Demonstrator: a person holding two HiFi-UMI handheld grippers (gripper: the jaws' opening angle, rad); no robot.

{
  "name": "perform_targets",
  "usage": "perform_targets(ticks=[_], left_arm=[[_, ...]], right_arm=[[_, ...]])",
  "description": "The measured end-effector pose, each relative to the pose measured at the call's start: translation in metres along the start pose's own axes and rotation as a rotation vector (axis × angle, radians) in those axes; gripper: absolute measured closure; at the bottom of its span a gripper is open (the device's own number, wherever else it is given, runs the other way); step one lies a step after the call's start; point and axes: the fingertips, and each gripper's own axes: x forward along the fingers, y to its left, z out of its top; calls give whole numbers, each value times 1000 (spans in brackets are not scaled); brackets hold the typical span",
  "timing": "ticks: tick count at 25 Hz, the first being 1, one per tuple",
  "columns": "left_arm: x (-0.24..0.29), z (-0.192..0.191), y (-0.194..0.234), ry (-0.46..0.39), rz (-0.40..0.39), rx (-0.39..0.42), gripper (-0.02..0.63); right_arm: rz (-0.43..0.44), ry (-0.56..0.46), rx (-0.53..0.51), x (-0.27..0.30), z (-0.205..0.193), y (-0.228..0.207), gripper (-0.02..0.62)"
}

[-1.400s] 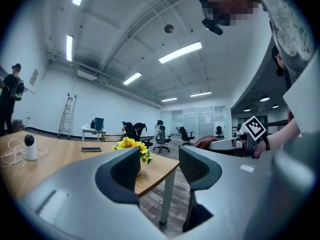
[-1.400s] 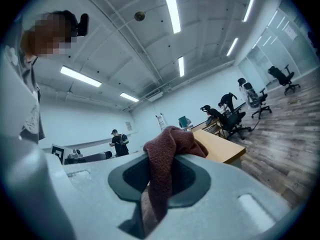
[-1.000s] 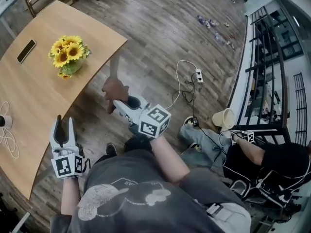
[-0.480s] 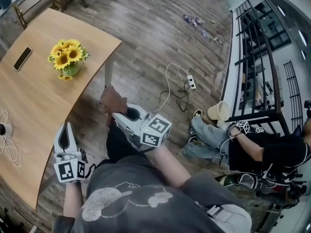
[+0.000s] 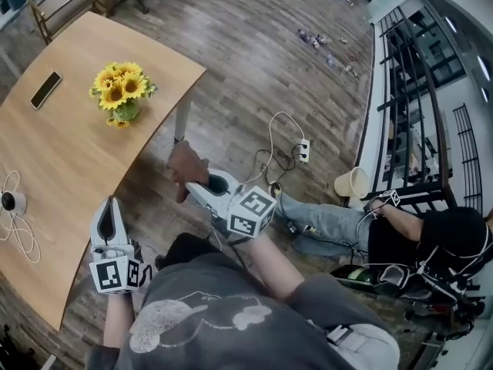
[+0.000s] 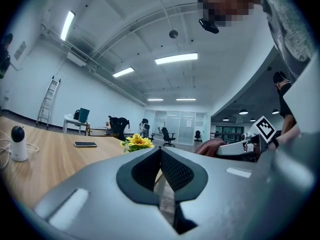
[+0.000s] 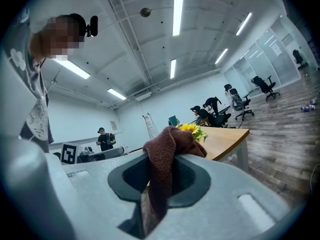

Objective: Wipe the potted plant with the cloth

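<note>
Where the wooden surface (image 5: 69, 168) curves to its rounded corner, bare floor (image 5: 254, 52) opens wide beyond the edge. Near that corner, in from the rim, stands the potted plant (image 5: 123, 95). Off the edge, over the floor, the right gripper (image 5: 199, 185) has its fingers clenched on the brown cloth (image 5: 187, 164), apart from the plant. Over the surface's near edge, the left gripper (image 5: 108, 206) is closed, fingers together and empty.

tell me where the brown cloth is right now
In the head view the brown knitted cloth is clamped in the right gripper, just off the wooden table, below-right of the potted yellow sunflowers.
</note>
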Motion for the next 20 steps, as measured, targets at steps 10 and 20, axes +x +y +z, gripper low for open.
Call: perform_targets(ticks=[10,20], left_arm=[[2,-14,11,35,20,83,589],[10,-12,-14,46,-8,40,589]], right_arm=[[-29,12,-32,37,-9,-1,535],[-34,16,-61,16,6,-12,537]])
